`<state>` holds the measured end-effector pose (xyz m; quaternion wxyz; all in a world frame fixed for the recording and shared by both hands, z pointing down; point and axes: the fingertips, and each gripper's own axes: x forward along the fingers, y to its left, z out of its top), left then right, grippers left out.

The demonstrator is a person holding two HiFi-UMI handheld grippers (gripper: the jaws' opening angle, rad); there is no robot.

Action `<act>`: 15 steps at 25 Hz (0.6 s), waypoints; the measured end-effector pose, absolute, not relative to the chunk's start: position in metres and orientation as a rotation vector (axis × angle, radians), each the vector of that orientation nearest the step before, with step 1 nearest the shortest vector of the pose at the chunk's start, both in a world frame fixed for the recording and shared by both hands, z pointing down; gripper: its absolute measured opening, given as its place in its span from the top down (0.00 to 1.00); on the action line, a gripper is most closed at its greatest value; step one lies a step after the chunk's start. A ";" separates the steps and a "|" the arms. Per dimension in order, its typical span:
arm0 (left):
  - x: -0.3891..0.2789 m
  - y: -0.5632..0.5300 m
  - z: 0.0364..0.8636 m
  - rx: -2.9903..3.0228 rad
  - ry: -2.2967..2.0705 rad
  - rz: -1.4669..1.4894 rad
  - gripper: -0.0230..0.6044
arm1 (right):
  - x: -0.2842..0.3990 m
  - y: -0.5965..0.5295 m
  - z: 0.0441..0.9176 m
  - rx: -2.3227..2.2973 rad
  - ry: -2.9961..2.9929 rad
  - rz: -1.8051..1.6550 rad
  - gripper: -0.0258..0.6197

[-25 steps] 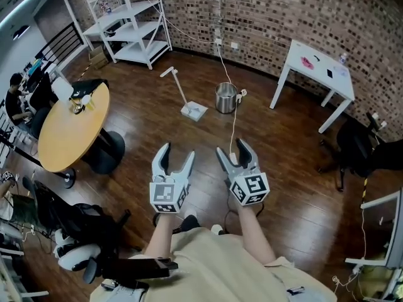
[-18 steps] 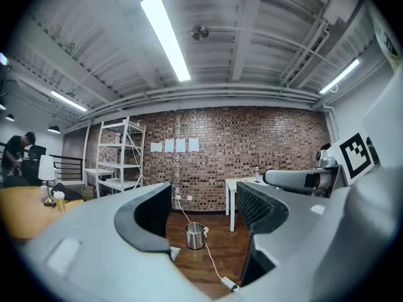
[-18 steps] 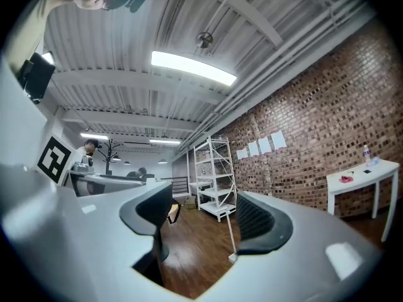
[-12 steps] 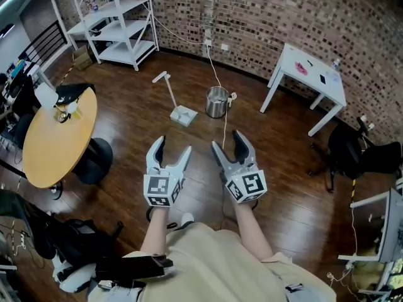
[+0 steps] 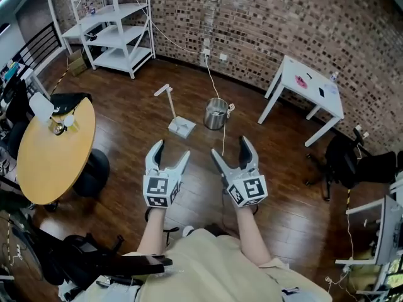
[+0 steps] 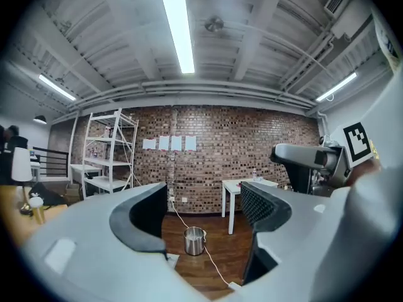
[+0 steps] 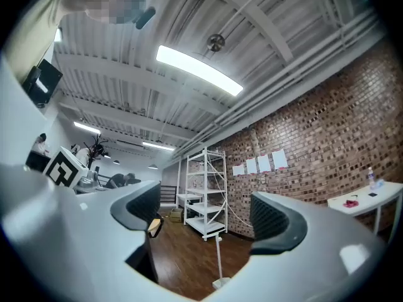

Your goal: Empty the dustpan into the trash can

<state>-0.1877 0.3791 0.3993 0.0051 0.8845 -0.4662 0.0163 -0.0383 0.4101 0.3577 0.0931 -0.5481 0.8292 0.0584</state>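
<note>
Dark wooden floor (image 5: 132, 115) under a curved brick wall (image 5: 302, 24), with both grippers held out empty ahead of the person.

On the floor well beyond the grippers, the white long-handled dustpan (image 5: 181, 128) sits flat with its handle leaning up and away to the left. The metal trash can (image 5: 216, 114) stands upright just to its right, close to it but apart. A white cable (image 5: 221, 145) runs down from the wall, past the can and on between the grippers. The left gripper (image 5: 171, 151) points level at the can; its jaws have just been opening and stand spread with nothing between them. The right gripper (image 5: 230, 148), beside it and tipped slightly upward, has also just been opening, and its jaws gape wide and bare. A white table (image 5: 312, 80) stands to the right, white shelving (image 5: 116, 17) at the back left, and a round wooden table (image 5: 53, 153) at the left.
</note>
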 end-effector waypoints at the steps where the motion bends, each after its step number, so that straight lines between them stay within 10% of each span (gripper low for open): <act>1: -0.191 0.371 0.400 2.767 -1.468 0.037 0.39 | -0.036 0.406 0.355 -1.636 2.456 0.184 0.30; 15: -0.159 0.267 0.399 2.743 -1.532 0.061 0.39 | -0.012 0.289 0.351 -1.499 2.443 0.113 0.31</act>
